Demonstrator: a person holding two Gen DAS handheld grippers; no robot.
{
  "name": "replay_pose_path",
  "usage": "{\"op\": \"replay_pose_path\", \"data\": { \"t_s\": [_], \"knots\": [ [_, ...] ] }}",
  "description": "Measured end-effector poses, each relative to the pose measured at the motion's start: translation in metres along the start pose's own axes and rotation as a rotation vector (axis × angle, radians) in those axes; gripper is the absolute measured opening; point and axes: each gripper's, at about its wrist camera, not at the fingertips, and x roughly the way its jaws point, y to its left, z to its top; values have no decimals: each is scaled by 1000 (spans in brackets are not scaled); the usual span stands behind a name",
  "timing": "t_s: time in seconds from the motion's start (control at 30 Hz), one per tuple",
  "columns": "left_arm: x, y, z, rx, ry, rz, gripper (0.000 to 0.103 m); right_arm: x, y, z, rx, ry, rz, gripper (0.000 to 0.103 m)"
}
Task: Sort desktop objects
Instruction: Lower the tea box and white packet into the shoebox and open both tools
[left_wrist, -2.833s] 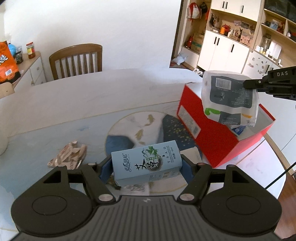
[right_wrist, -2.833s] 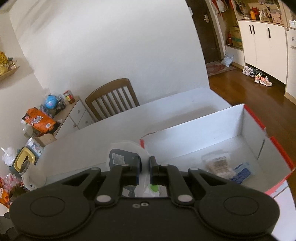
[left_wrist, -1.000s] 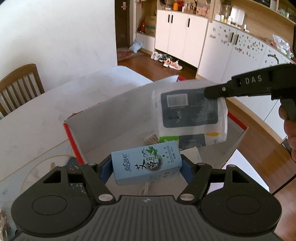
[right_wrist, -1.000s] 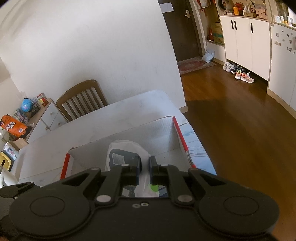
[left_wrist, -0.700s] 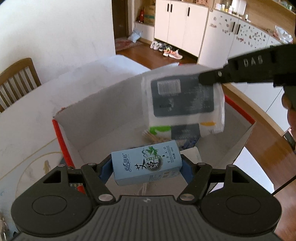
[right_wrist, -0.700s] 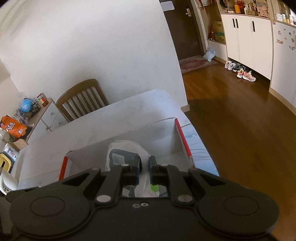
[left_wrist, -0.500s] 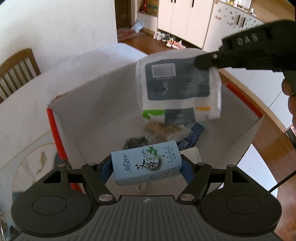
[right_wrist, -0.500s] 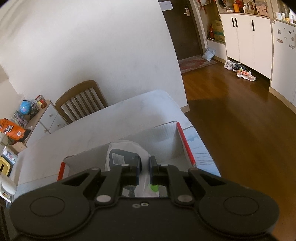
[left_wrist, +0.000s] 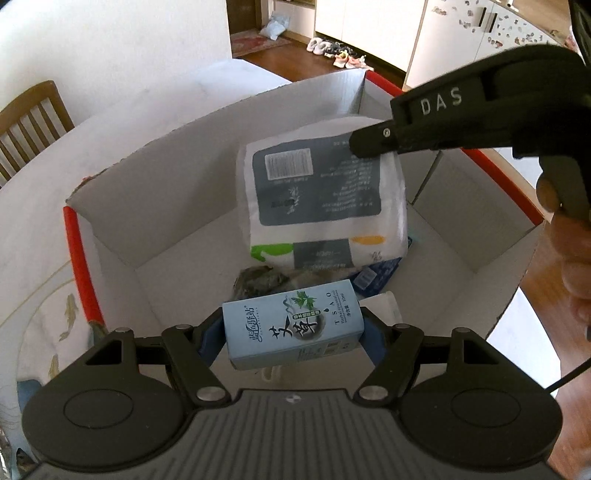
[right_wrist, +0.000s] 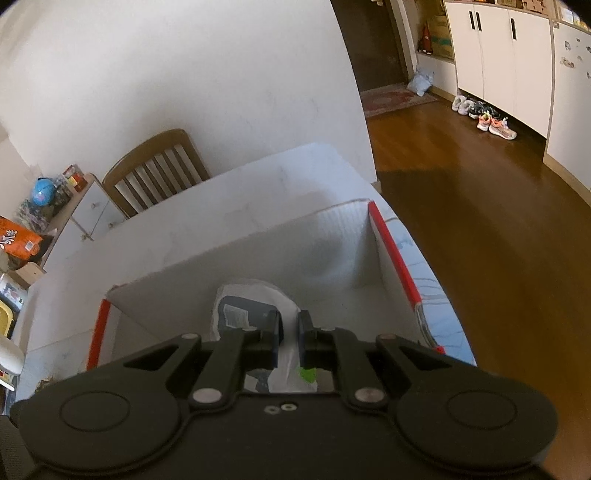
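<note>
The red cardboard box (left_wrist: 79, 258) stands open on the table (right_wrist: 207, 221), its white interior exposed. Above its opening, the left gripper (left_wrist: 291, 334) clamps a light-blue carton (left_wrist: 291, 328) crosswise between both pads, jaws set wide to the carton's length. Further over the box, the right gripper (right_wrist: 290, 341) has its fingers nearly closed, pinching the upper edge of a white tissue pack (left_wrist: 321, 199); the pack hangs free inside the box walls, above the floor. On the box floor beneath the pack lie a dark crumpled wrapper (left_wrist: 258, 280) and a blue packet (left_wrist: 376, 275), partly hidden. A wooden chair (right_wrist: 155, 173) stands beyond the box, at the table's far side.
</note>
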Motion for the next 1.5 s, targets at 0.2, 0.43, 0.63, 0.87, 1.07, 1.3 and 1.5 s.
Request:
{"op": "replay_pose_path", "data": {
  "t_s": [0.2,0.43,0.63,0.87,1.07,1.3,1.5],
  "knots": [
    [10,-4,1,-23,55,-2,73,7,1,-2,-18,23,5,8],
    [18,-10,1,-26,118,-16,73,14,6,-7,-63,67,-23,8],
    [21,-16,0,-21,151,-22,73,19,3,-9,-86,85,-57,10],
    [15,-25,-6,-14,156,-27,74,16,-1,-9,-76,92,-51,19],
    [8,-22,-11,-22,144,-22,77,11,-3,-8,-79,94,-60,25],
    [-10,-14,3,-31,97,-38,80,-3,-2,-7,-83,68,-62,35],
    [-25,-2,-3,-47,42,-68,80,-18,2,-6,-108,46,-38,37]
  ]
}}
